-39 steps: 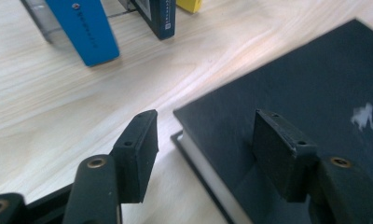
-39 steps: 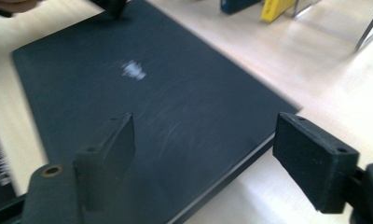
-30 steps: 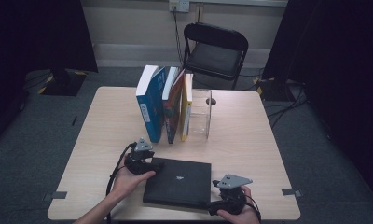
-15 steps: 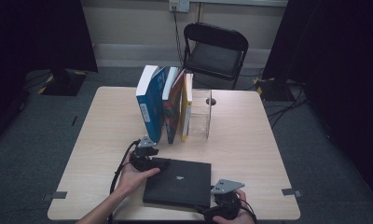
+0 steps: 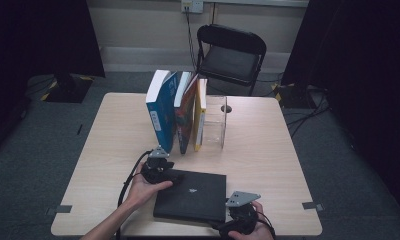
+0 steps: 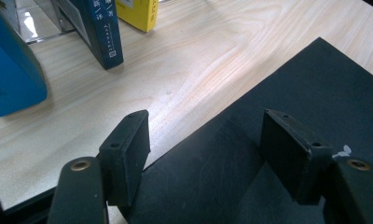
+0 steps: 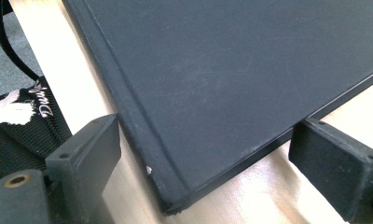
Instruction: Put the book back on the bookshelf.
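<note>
A black book point(image 5: 190, 195) lies flat near the table's front edge. My left gripper point(image 5: 158, 169) sits at its far left corner. In the left gripper view, that gripper point(image 6: 205, 149) stands open. It has just been opening a little, one jaw over the wood and the other over the black cover point(image 6: 315, 93). My right gripper point(image 5: 240, 216) is at the book's near right corner. Its jaws have just been opening, and the right gripper point(image 7: 208, 158) now stands wide. The book's corner point(image 7: 175, 196) lies between the pads, touching neither.
Three books stand upright mid-table: a blue one point(image 5: 160, 117), a blue-and-orange one point(image 5: 185, 117) and a yellow one point(image 5: 200, 120), beside a clear stand point(image 5: 217, 122). A black chair point(image 5: 230, 55) is behind the table point(image 5: 268, 150). A cable trails left of the left gripper.
The right gripper has slipped a little toward the table's near edge at the book's corner. The left gripper has shifted slightly to the right. The book lies where it was.
</note>
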A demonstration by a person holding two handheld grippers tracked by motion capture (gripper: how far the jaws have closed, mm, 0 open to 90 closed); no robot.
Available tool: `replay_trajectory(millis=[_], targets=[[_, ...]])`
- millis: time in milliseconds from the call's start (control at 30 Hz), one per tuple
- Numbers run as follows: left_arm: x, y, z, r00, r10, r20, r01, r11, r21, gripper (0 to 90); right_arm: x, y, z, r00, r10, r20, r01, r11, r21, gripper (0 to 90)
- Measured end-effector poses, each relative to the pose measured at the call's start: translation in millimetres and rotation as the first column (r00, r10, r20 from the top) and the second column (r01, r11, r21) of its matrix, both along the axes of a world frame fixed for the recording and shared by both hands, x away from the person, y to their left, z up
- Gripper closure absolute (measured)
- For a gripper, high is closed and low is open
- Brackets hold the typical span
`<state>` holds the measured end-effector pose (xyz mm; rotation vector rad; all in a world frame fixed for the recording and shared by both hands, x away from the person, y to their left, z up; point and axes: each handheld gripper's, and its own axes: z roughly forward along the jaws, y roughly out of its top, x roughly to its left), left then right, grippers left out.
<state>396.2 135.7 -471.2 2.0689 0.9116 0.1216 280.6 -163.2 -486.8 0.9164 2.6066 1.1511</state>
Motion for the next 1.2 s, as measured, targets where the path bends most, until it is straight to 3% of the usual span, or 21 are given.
replay_trajectory(millis=[300,767,1200], targets=[[-0.4,-1.0,1.6,1.0000,0.001,0.000,-0.001,0.9999,0.012,33.6,0.6,-0.1,0.5,1.0000,0.004,-0.002,-0.004,1.0000,-0.005,9.4],[-5.4,2.9,5.8,0.9989,-0.021,0.043,0.018,0.9984,0.054,38.7,1.6,-1.9,0.8,0.9998,0.015,-0.011,-0.015,0.9999,-0.003,11.1],[-6.2,5.2,5.9,0.9982,-0.019,0.057,0.016,0.9983,0.056,42.0,0.2,-2.7,1.9,0.9998,0.018,-0.010,-0.018,0.9998,-0.007,13.8]])
